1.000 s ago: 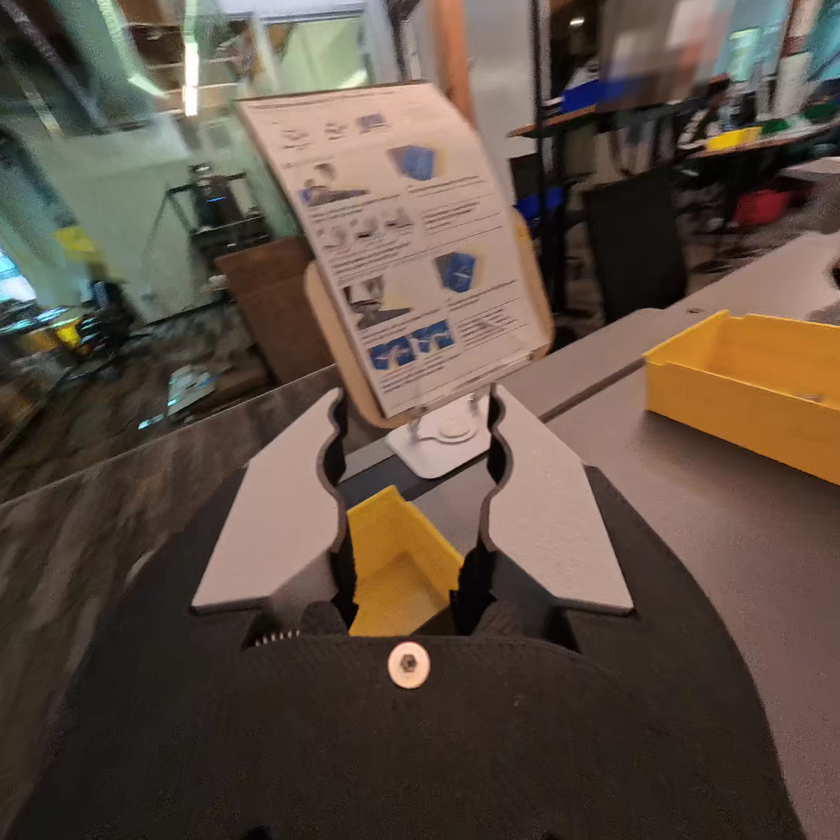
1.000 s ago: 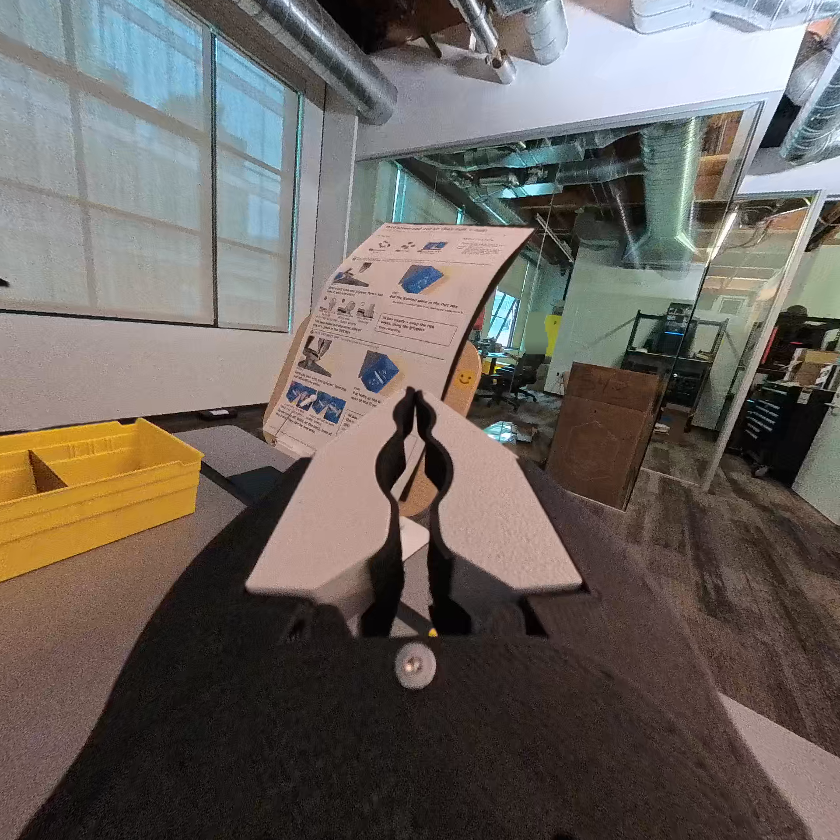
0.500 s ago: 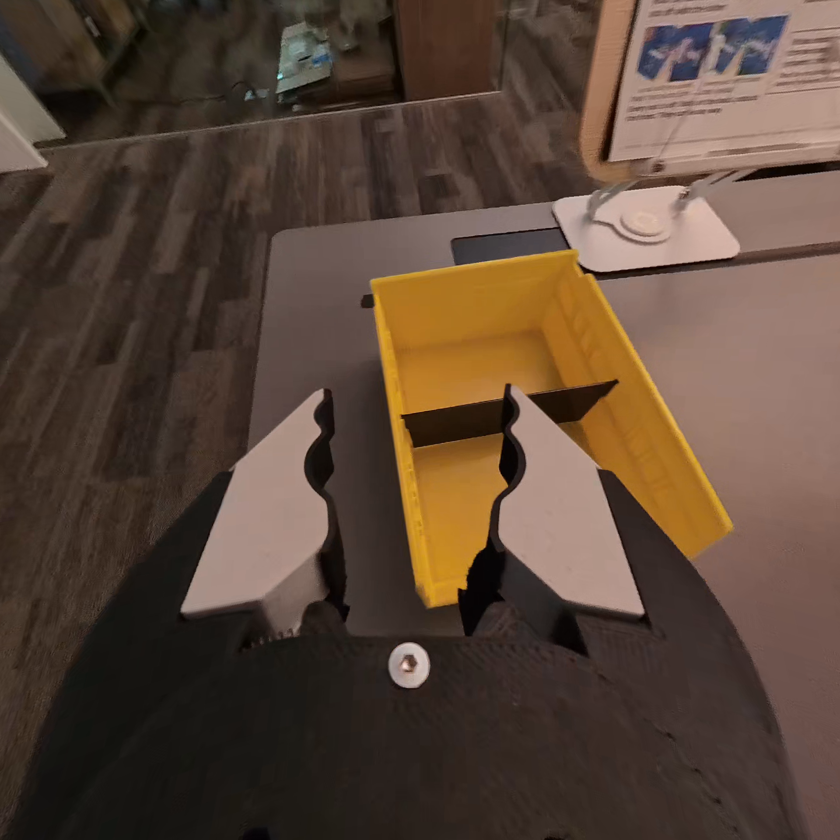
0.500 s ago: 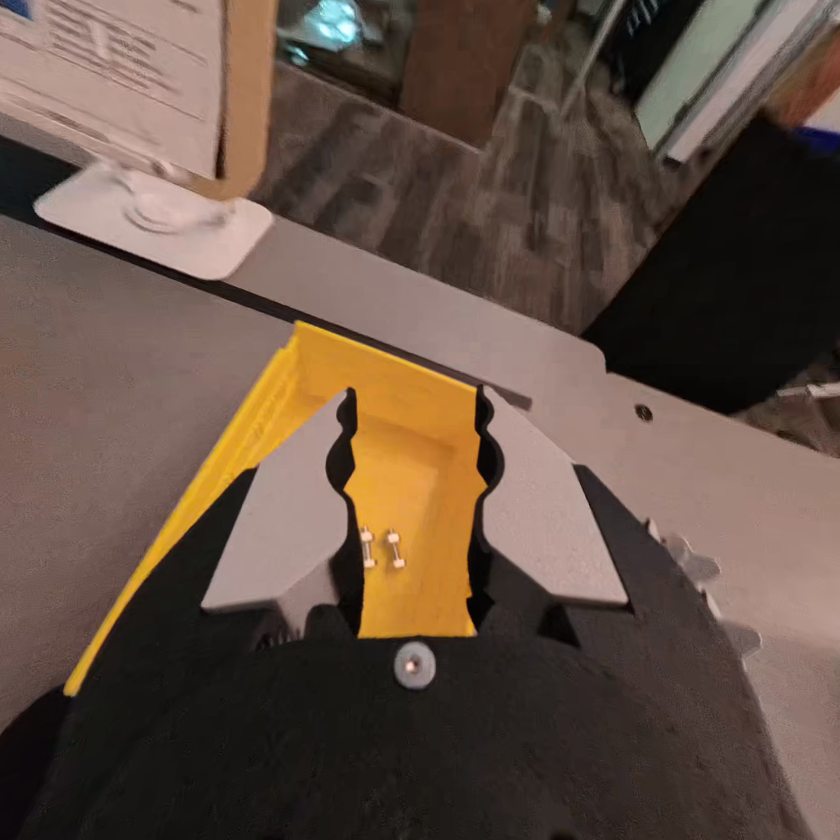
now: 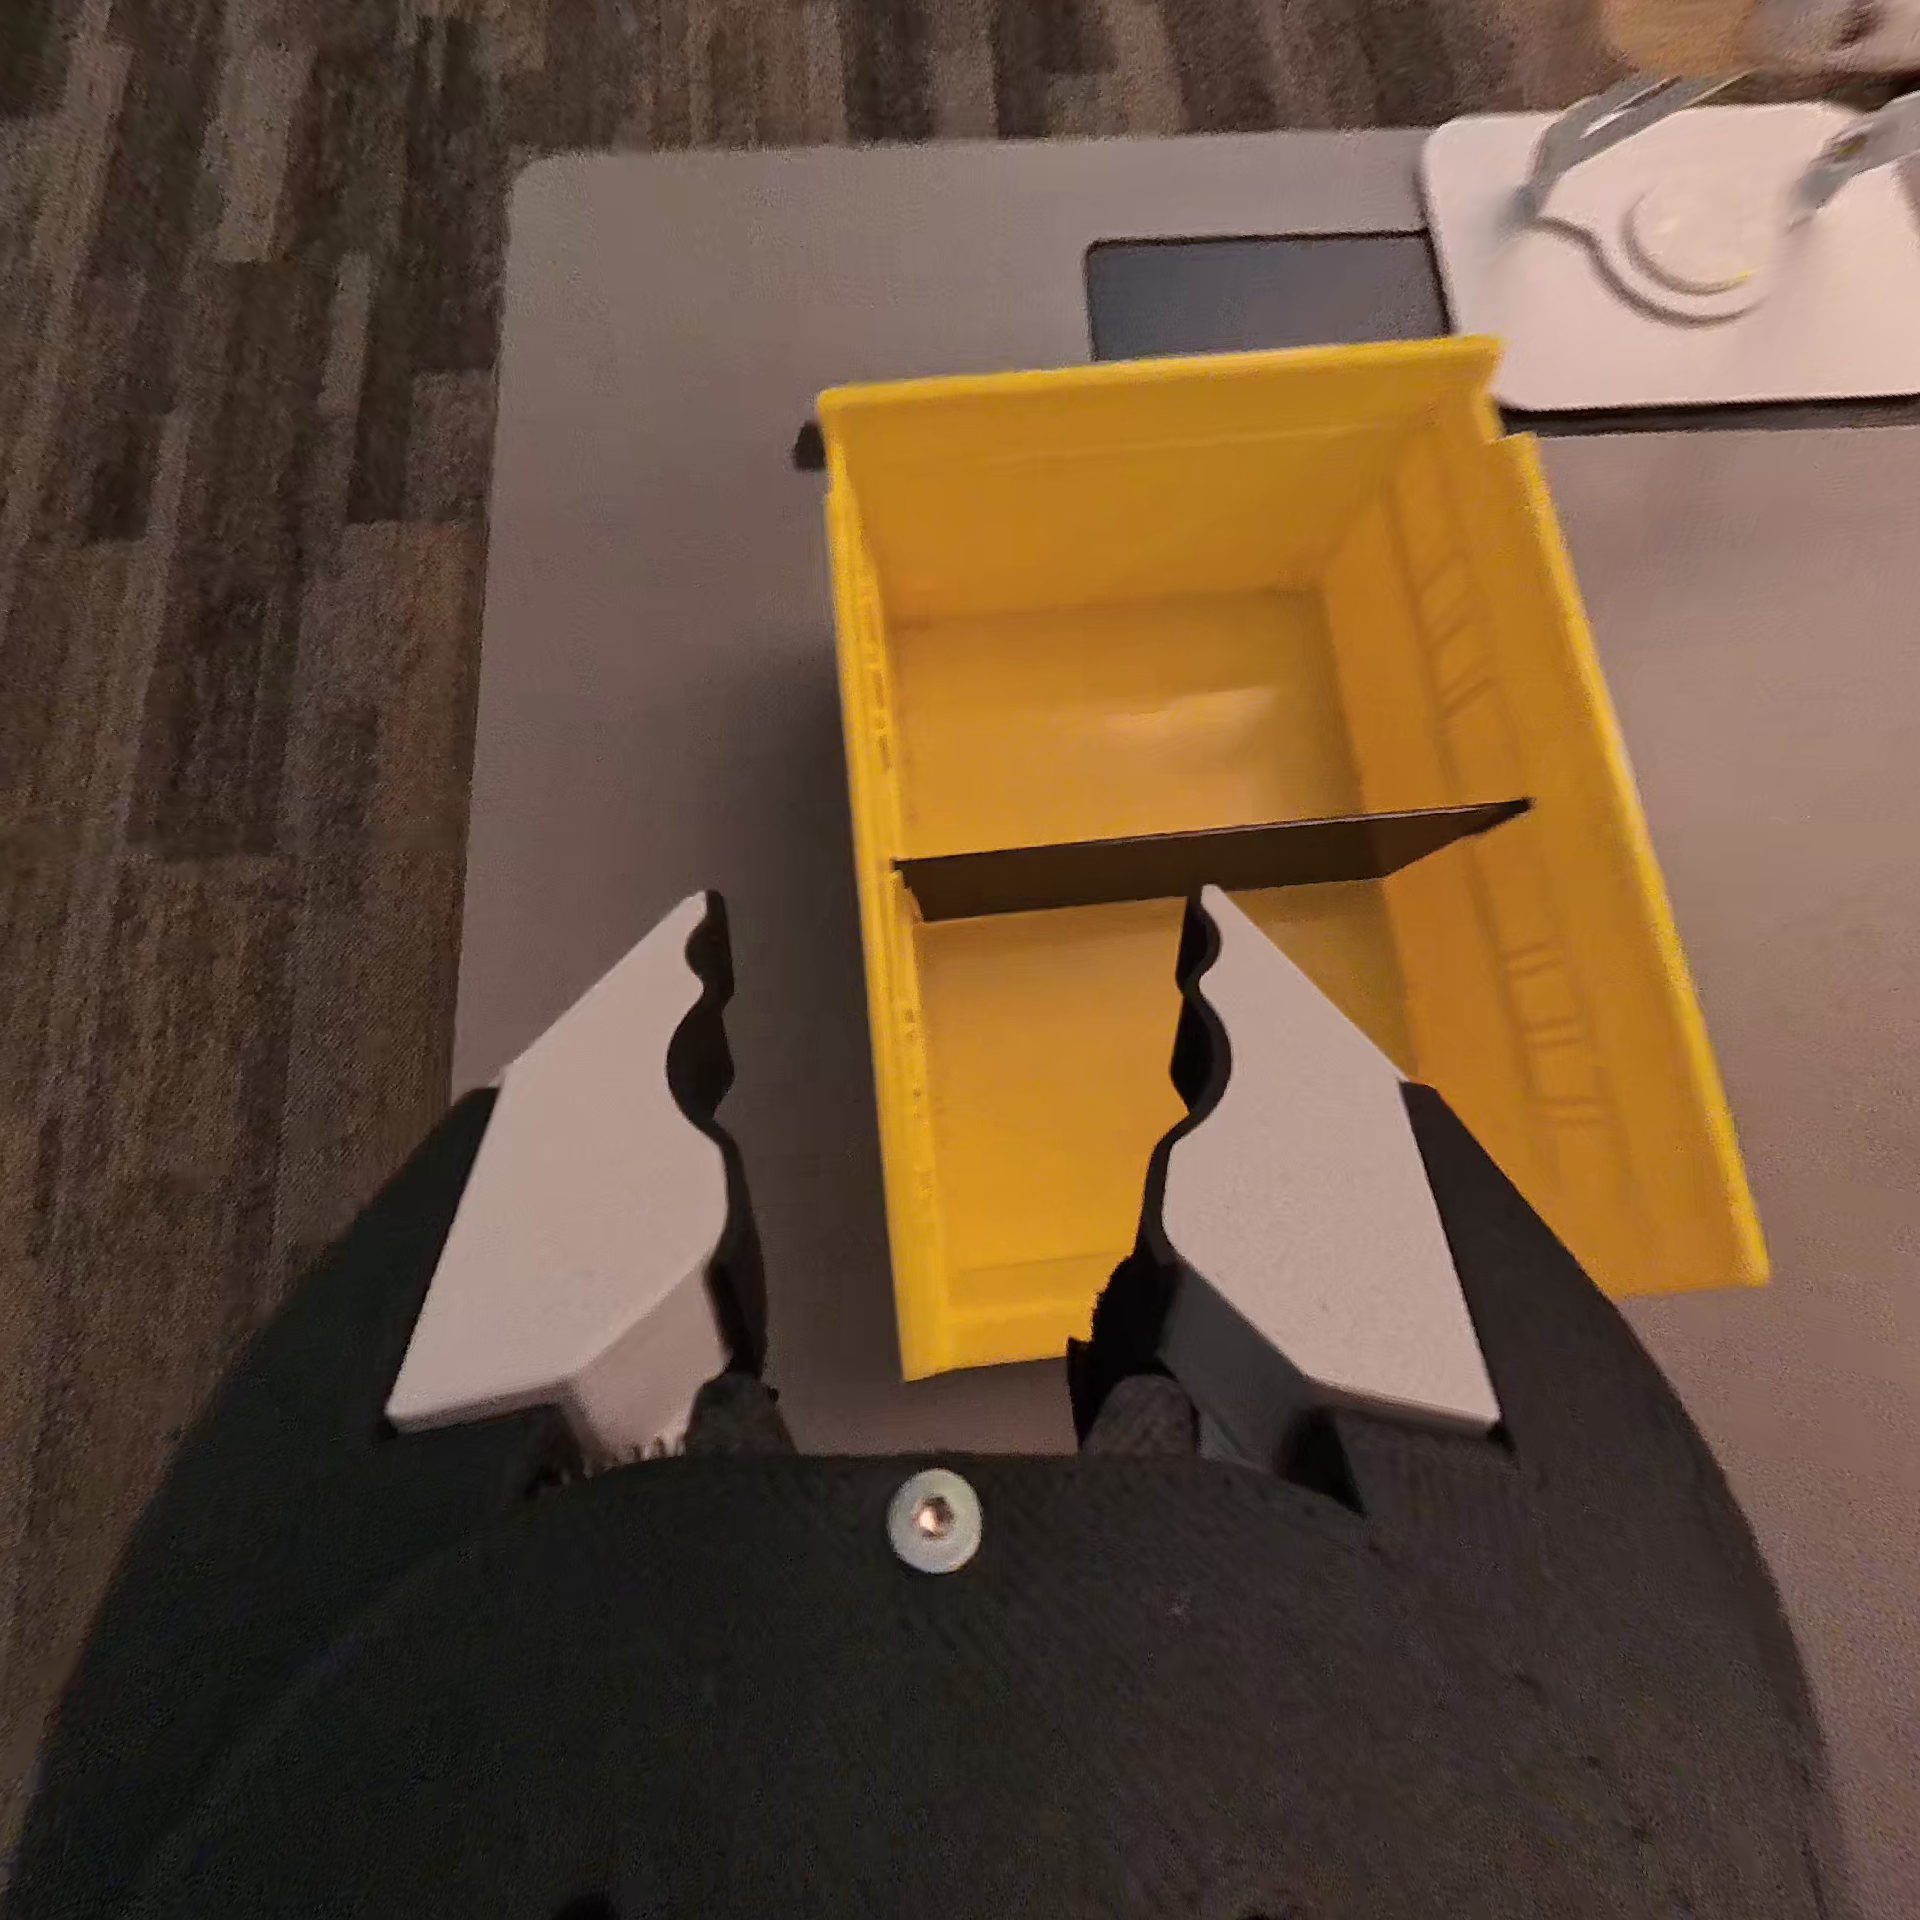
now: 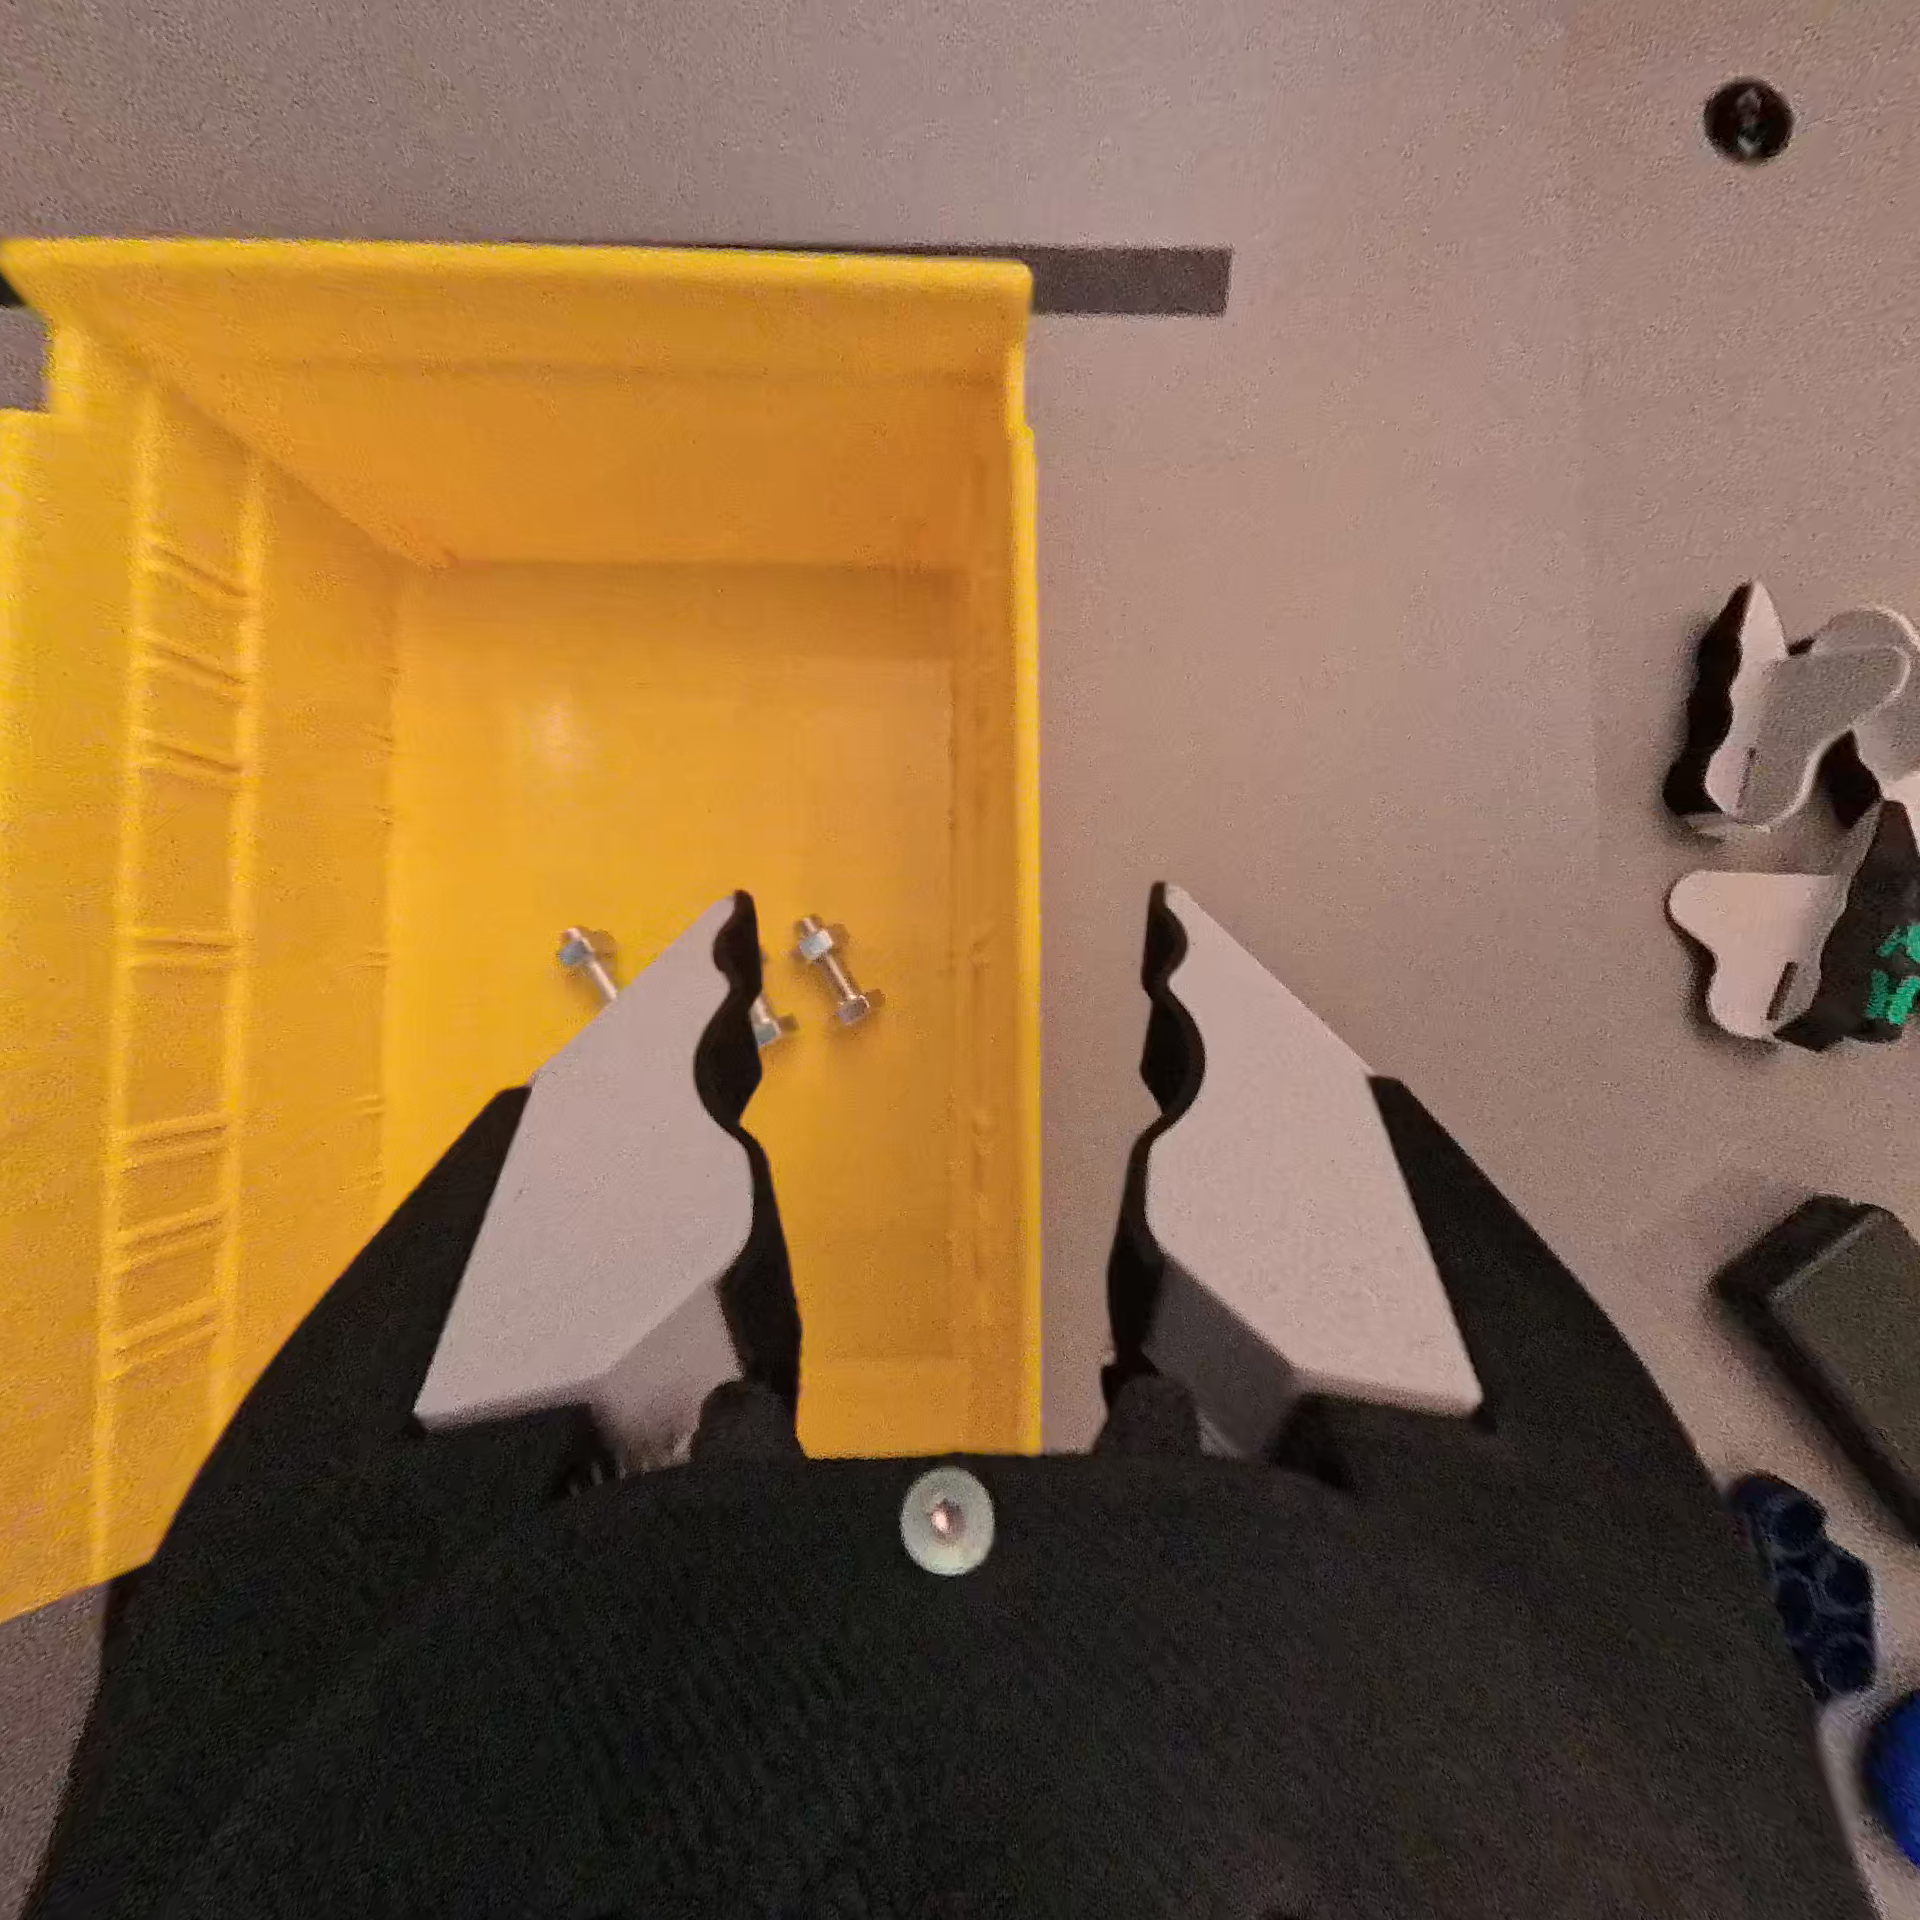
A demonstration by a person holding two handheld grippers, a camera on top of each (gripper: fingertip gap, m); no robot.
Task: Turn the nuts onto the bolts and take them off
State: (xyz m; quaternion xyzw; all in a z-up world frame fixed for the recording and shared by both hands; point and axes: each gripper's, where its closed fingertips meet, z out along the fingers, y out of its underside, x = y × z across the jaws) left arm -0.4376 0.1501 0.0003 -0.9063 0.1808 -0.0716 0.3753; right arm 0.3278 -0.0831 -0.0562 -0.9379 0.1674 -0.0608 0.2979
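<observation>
Nearest to you, your left gripper (image 5: 956,904) is wide open and holds nothing; it hangs over the left wall of a yellow bin (image 5: 1475,1039) split by one dark divider (image 5: 1195,852) into two compartments, where I see no part. Your right gripper (image 6: 945,894) is also wide open and empty, above the right wall of a second yellow bin (image 6: 1023,727). On its floor lie three small bolts (image 6: 836,971), one partly hidden by your finger; each seems to carry a nut, but this is too small to confirm. I judge nothing is picked yet, so all turning remains. Farther right lie loose gripper parts (image 6: 1766,727).
</observation>
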